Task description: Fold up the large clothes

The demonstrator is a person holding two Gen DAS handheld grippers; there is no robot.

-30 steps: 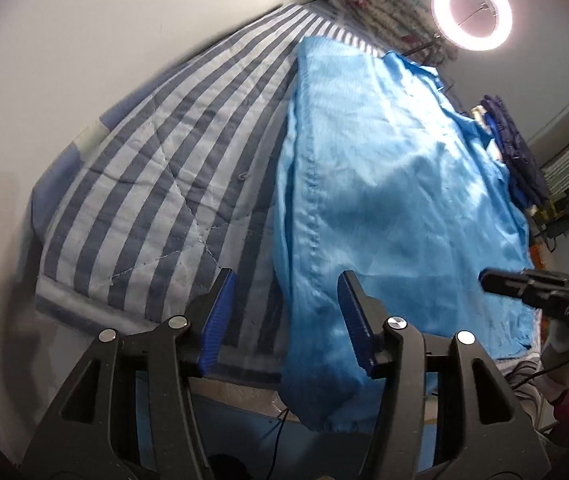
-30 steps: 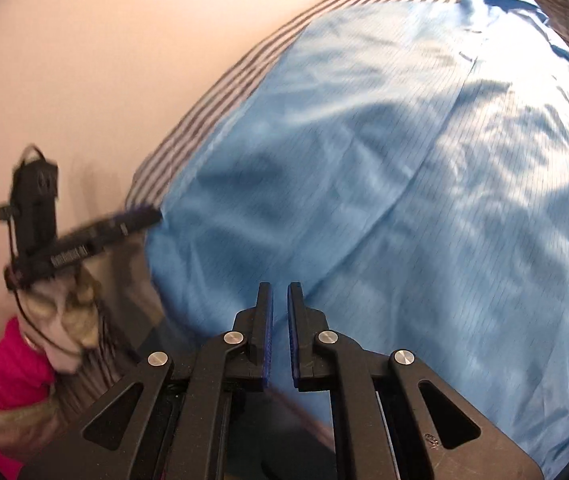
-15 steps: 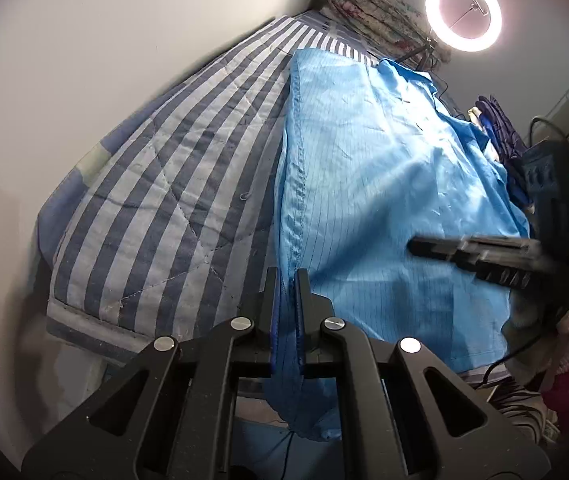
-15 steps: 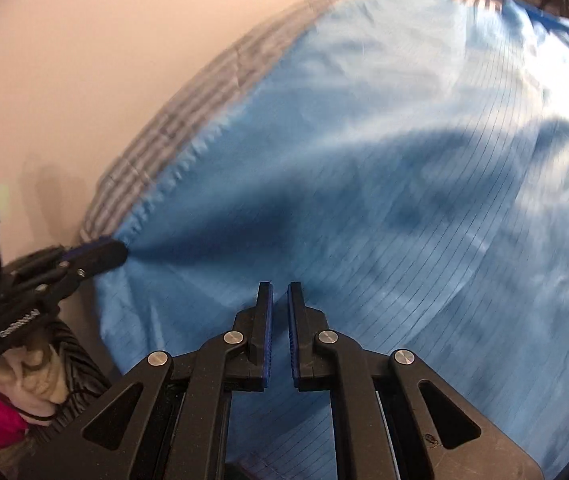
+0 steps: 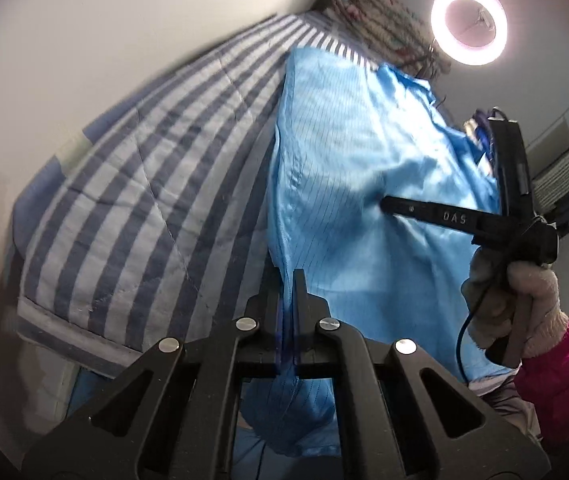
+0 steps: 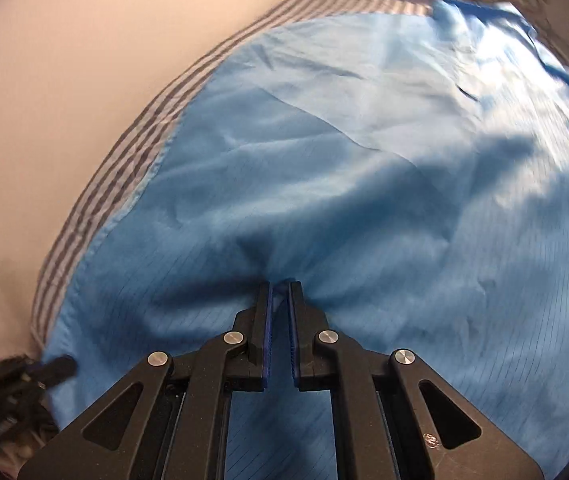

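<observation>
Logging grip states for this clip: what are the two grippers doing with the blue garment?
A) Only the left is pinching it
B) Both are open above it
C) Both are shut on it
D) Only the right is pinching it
C: the left gripper has the blue garment pinched at its near edge, and the right gripper is closed on a gathered pucker of the cloth over the striped quilt.
</observation>
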